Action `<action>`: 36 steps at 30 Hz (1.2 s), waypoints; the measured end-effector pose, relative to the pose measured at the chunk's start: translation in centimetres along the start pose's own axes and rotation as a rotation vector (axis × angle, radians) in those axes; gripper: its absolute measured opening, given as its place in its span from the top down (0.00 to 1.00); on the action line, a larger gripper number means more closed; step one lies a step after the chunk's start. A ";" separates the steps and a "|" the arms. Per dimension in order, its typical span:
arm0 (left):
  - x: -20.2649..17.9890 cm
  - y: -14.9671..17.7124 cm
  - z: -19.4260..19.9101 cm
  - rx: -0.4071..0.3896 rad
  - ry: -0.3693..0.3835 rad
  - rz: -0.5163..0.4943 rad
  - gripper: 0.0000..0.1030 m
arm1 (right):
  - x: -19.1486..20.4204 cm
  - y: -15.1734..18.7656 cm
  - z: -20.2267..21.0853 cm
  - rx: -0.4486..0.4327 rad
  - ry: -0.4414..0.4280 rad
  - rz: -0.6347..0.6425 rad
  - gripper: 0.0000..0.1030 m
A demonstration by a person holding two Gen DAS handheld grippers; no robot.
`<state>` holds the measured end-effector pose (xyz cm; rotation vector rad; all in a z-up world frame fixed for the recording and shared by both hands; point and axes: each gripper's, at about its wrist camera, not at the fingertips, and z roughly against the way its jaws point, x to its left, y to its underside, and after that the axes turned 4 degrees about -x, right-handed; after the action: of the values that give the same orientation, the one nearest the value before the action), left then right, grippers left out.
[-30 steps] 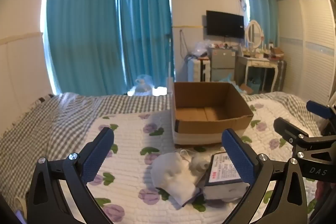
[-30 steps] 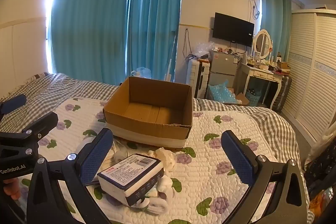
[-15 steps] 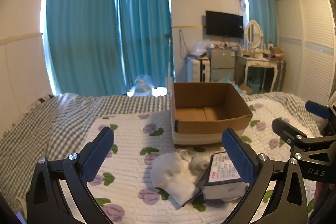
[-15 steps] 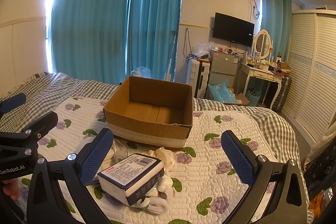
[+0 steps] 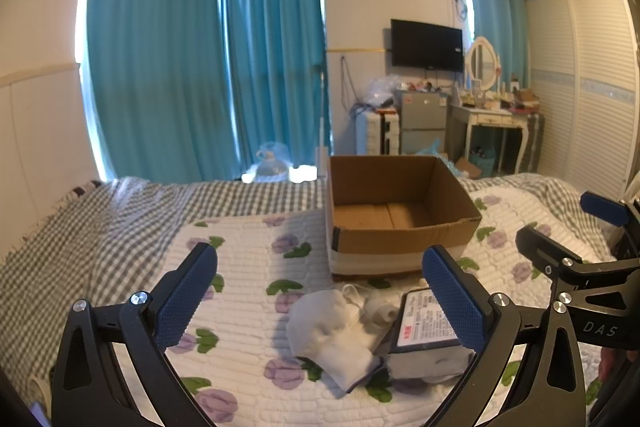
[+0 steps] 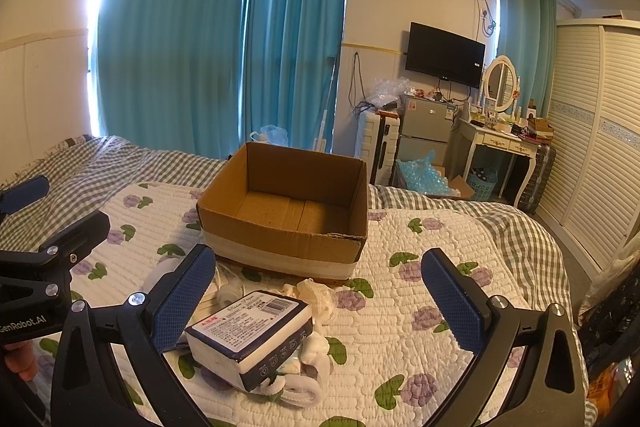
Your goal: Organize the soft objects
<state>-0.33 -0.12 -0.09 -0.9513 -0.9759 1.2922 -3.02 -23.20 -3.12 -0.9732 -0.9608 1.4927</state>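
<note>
Both sets of tongs hang spread wide and empty over the near part of the bed: the left tongs [image 5: 320, 297] frame a crumpled white cloth [image 5: 332, 335], and the right tongs [image 6: 318, 293] frame a wrapped tissue pack [image 6: 250, 331] lying on the same small heap. Nothing is pinched yet, so the step in hand looks like the approach before the first pick. The next move probably calls for one pair to drop onto a piece of the heap, close on it, and carry it a short way forward into the open cardboard box [image 6: 288, 205], which stands just beyond the heap with its mouth up and its floor bare. The tissue pack is oblong; in the right wrist view its long axis runs from near left to far right, label side up. Smaller white pieces under the pack may be socks or rolled cloth; they are too bunched to tell. The quilted bed [image 6: 420, 311] carries everything.
</note>
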 end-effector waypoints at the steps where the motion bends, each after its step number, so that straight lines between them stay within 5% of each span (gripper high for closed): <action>1: 0.0 0.0 0.0 0.000 0.001 0.000 0.00 | 0.0 0.0 0.0 0.000 -0.001 0.000 0.00; 36: 0.0 0.0 -0.1 0.004 0.000 -0.002 0.00 | 0.2 0.4 -0.3 0.008 -0.004 0.005 0.00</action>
<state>-0.24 -0.11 -0.15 -0.9474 -0.9740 1.2923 -2.89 -22.98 -3.58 -0.9676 -0.9554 1.5018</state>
